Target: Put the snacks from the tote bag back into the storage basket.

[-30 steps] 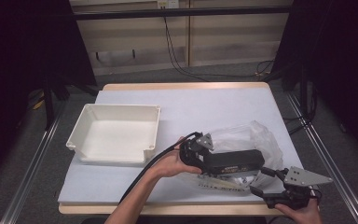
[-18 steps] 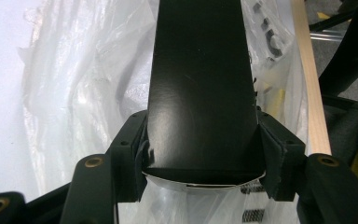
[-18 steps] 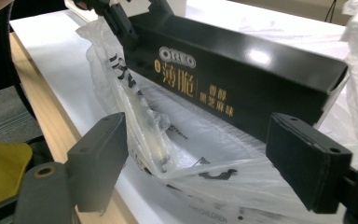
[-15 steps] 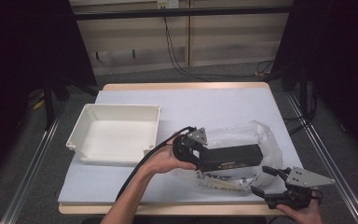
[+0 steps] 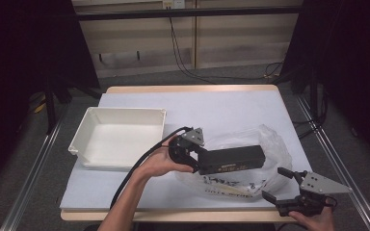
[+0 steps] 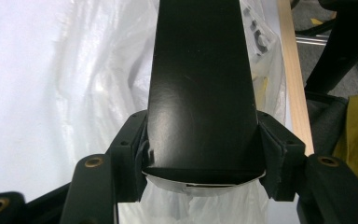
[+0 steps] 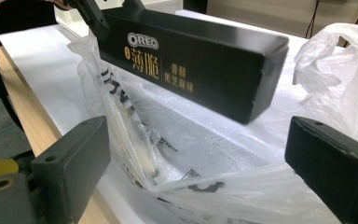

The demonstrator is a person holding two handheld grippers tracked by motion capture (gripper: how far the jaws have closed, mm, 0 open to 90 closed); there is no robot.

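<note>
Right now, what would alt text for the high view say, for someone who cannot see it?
The left gripper holds a long black box by one end above a crumpled clear plastic bag on a white-topped table. The right gripper waits open at the bag's near edge, and an empty white tray sits to the left.

Black Oreo box [image 7: 191,60] above clear plastic bag [image 7: 177,154]; claw [image 7: 198,163] jaws just opened, apart.
</note>
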